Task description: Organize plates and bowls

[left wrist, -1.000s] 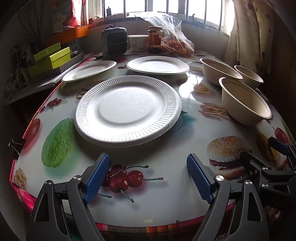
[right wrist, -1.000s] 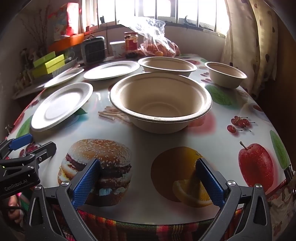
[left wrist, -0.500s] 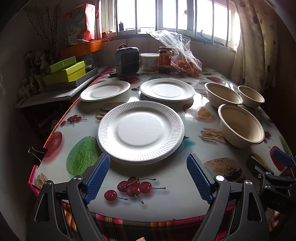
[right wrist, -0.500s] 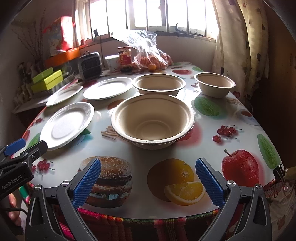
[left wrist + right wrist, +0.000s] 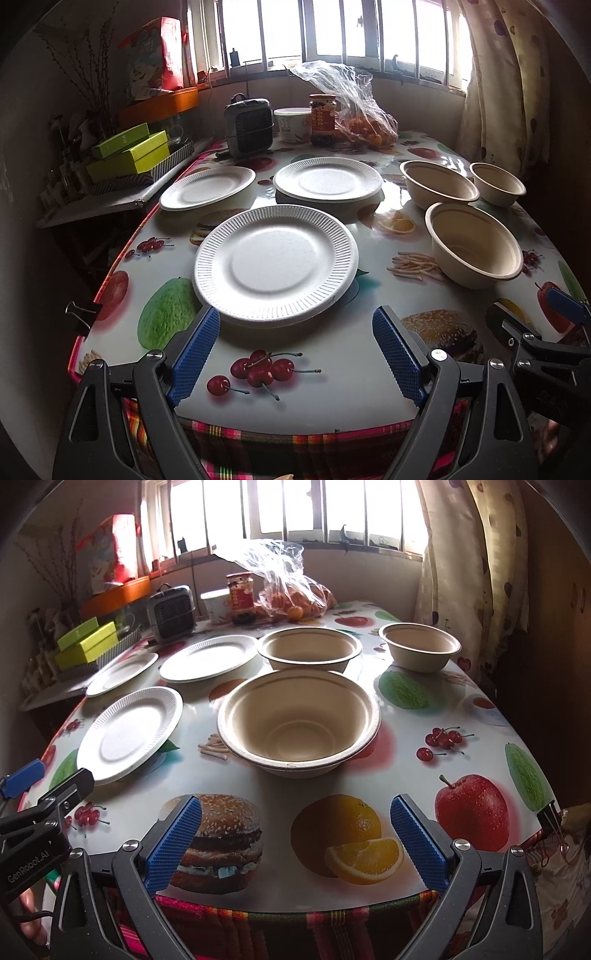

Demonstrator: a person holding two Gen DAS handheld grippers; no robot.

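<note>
On the table (image 5: 351, 354), left half: three white plates, one near (image 5: 275, 260), two far (image 5: 207, 187) (image 5: 328, 180). Right half: three tan bowls, one near (image 5: 299, 722), two far (image 5: 309, 650) (image 5: 420, 646). Left gripper (image 5: 295, 354) at the near edge before the near plate, jaws wide apart, empty. Right gripper (image 5: 295, 843) before the near bowl, likewise spread wide, holding nothing.

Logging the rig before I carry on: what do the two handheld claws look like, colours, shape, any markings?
Both match. The left claw and right claw each have two black, skeletal fingers with triangular cut-outs and silver pivot screws, tipped with blue textured pads. Seen from the right wrist view, the left unit's black body carries white "GenRobot.AI" lettering. Any cables or sleeves cannot be made out clearly.
</note>
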